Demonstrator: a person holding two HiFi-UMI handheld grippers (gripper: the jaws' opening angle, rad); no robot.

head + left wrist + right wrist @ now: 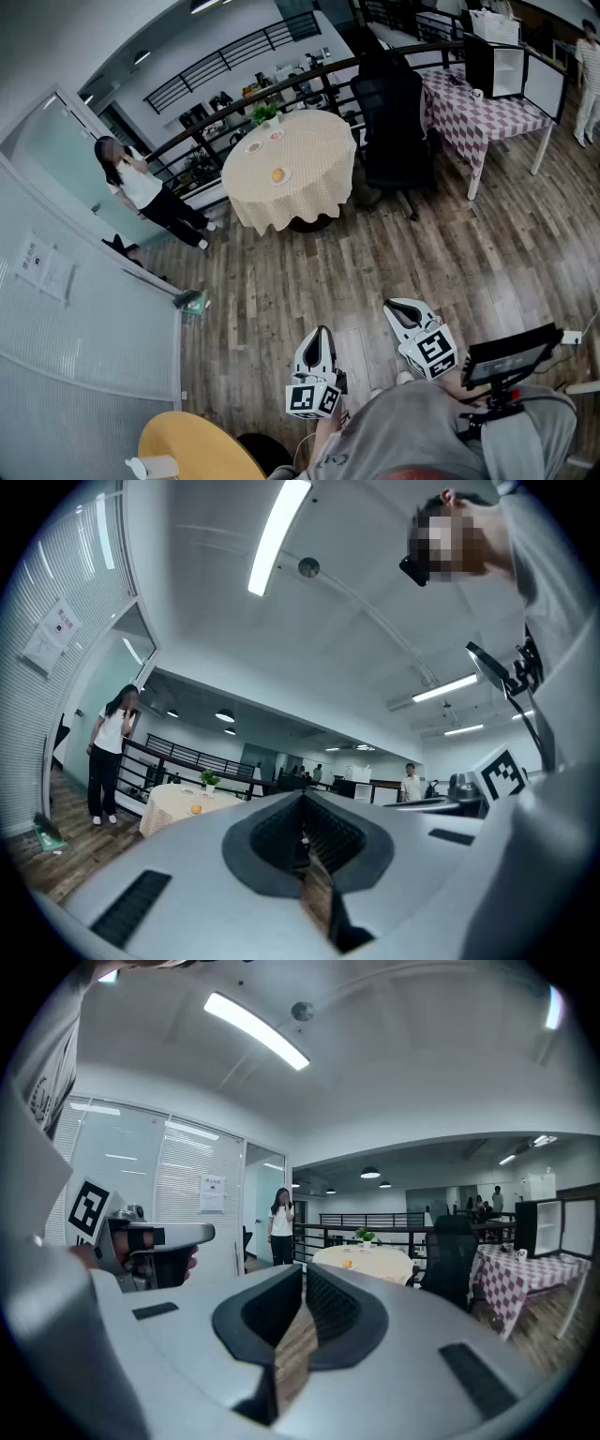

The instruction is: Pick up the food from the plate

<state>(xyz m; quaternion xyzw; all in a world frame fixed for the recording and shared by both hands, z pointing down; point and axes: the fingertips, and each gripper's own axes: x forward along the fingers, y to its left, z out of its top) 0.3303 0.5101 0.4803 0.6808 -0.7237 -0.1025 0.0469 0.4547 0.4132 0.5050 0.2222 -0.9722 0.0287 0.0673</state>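
Far across the wooden floor stands a round table (309, 150) with a cream cloth. An orange piece of food (278, 174) lies on a small white plate (287, 179) near its front edge. The food (195, 808) also shows small in the left gripper view, and the food (348, 1263) in the right gripper view. My left gripper (321, 332) and right gripper (397, 307) are held close to my body, well short of the table. The left gripper (302, 796) has its jaws closed with nothing between them. The right gripper (305, 1271) looks the same.
Two more plates (253, 146) and a potted plant (265, 113) sit at the table's back. A black office chair (394, 131) and a checkered table (478, 108) stand to its right. A person (141, 187) stands at the left by a glass partition. A yellow round table (202, 448) is beside me.
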